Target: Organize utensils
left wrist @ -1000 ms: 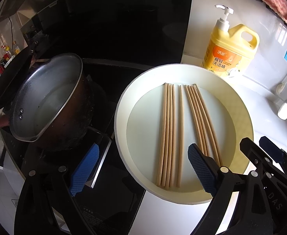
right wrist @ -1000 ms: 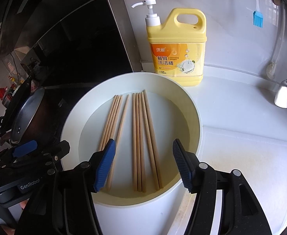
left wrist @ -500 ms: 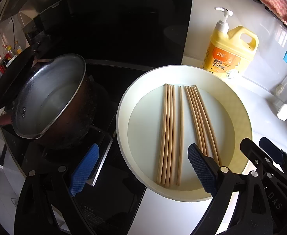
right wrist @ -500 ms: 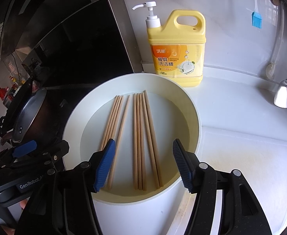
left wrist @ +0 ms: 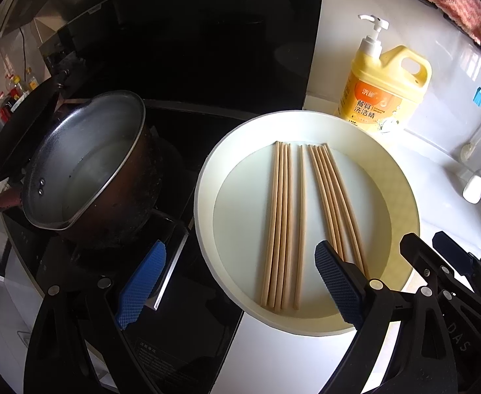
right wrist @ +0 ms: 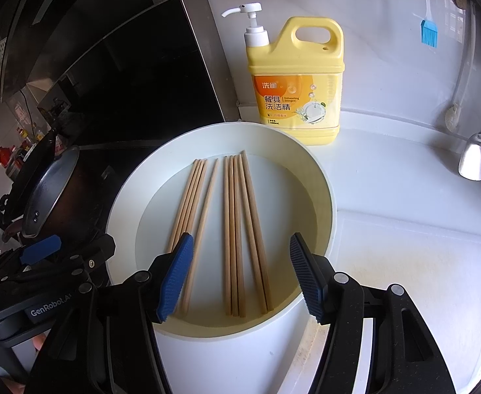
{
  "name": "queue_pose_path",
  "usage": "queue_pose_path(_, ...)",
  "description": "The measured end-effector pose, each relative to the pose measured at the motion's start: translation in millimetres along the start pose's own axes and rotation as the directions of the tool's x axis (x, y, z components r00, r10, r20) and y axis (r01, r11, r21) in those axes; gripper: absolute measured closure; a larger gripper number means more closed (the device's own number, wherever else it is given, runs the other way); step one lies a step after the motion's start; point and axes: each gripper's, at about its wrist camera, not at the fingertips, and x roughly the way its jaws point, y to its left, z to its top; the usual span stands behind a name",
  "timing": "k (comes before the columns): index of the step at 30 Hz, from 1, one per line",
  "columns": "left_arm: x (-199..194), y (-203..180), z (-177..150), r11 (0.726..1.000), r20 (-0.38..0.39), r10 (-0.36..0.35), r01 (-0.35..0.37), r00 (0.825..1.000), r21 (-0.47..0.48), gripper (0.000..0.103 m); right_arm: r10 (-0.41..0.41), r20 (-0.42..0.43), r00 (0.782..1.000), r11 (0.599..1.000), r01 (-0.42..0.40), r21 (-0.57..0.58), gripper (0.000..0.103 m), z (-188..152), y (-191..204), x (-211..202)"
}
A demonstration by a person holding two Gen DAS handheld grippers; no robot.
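1. Change over the last second: almost none. Both views drift slightly; the chopsticks lie as before on the plate, in two bundles with one single between.
2. Left gripper and right gripper: spread, holding nothing, hovering at the plate's near edge.
3. Meaning: neat rows fit either a sort just finished or a pickup pending; cannot tell.
4. Left view alone shows the pot; right view alone shows the board.

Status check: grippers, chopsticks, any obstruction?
Left gripper open, empty. Right gripper open, empty. Chopsticks lie untouched on white plate. Nothing in the way.
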Motion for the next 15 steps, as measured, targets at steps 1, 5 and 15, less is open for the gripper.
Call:
queue_pose_path(1, -0.2, -0.3, -0.3, 1.0, 0.0, 0.003, -0.003, 1.0, -0.001, 0.012, 0.0, 0.0, 1.0, 1.0, 0.0, 0.0, 0.044, 0.1, 0.0, 0.0)
queue_pose_path(5, -0.7, -0.5, -0.2, 1.0, -0.001, 0.013, -0.013, 1.0, -0.002, 0.011, 0.002, 0.001, 1.0, 1.0, -0.002, -0.004, 0.044, -0.2, -0.3, -1.0)
queue_pose_path(15, -1.5, -1.5, -2.4, 0.999, -0.003, 0.038, -0.038, 0.999, -0.004, 0.009, 0.004, -0.003, 1.0, 1.0, -0.004, -0.003, 0.044, -1.7, -2.0, -1.3)
